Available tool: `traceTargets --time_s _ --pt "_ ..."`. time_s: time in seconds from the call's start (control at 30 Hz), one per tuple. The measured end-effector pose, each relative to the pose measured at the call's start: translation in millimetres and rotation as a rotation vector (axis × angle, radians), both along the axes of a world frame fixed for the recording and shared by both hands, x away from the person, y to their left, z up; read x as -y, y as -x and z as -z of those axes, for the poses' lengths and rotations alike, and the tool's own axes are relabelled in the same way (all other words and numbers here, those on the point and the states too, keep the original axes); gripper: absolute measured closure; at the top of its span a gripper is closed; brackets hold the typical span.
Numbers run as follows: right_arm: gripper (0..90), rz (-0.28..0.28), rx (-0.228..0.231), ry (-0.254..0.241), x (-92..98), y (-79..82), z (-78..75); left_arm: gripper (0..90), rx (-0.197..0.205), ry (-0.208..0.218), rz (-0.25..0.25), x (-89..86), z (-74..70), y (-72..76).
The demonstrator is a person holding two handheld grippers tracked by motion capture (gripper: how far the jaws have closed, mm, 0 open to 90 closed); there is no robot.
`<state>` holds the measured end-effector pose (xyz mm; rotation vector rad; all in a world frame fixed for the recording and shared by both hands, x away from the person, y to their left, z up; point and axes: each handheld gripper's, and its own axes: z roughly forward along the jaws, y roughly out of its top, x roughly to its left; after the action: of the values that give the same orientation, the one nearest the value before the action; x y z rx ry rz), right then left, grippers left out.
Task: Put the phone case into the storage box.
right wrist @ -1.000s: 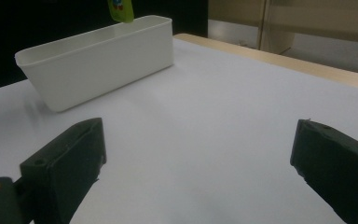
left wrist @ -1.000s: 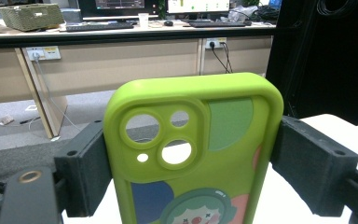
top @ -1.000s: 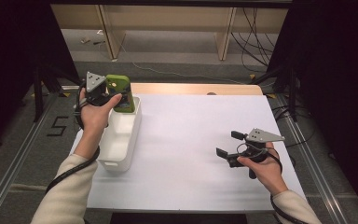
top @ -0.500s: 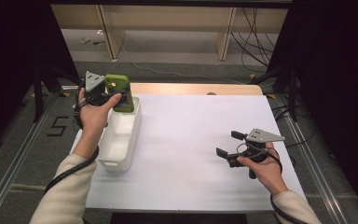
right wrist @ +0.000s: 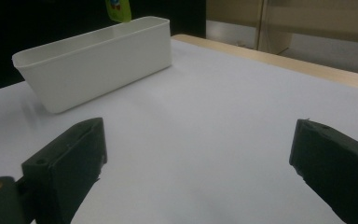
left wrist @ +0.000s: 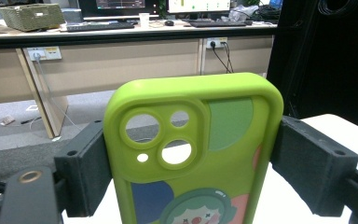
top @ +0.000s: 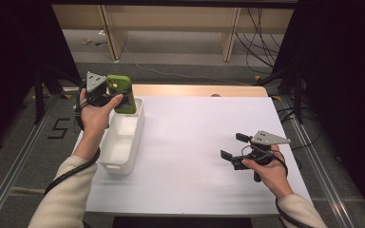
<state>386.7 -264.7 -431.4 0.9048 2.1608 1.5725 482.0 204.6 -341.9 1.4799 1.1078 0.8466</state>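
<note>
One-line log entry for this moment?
left gripper: shut on green phone case, over white plastic bin | right gripper: open, empty

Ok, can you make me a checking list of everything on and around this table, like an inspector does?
Surface: white table top, bare wooden strip along its far edge.
Job's things: green phone case, held upright above the far end of the white bin; the bin stands on the table's left side.
Clutter: nothing seen on the table.
Grippers: left hand-held gripper is clamped on the case's two side edges; right hand-held gripper has its jaws wide apart with nothing between them, low over the table's right side.
Cables: one cable trails along the left sleeve; more lie on the floor beyond the table.
Surroundings: grey floor, wooden desk legs, dark curtains at both sides.
</note>
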Motion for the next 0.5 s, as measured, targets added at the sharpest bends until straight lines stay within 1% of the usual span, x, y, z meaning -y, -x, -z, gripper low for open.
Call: traceTargets --time_s 0.5 --pt "5.2 0.004 0.0 -0.003 0.6 -0.1 0.1 17.0 0.004 -0.007 -0.002 -0.5 -4.6 -5.1"
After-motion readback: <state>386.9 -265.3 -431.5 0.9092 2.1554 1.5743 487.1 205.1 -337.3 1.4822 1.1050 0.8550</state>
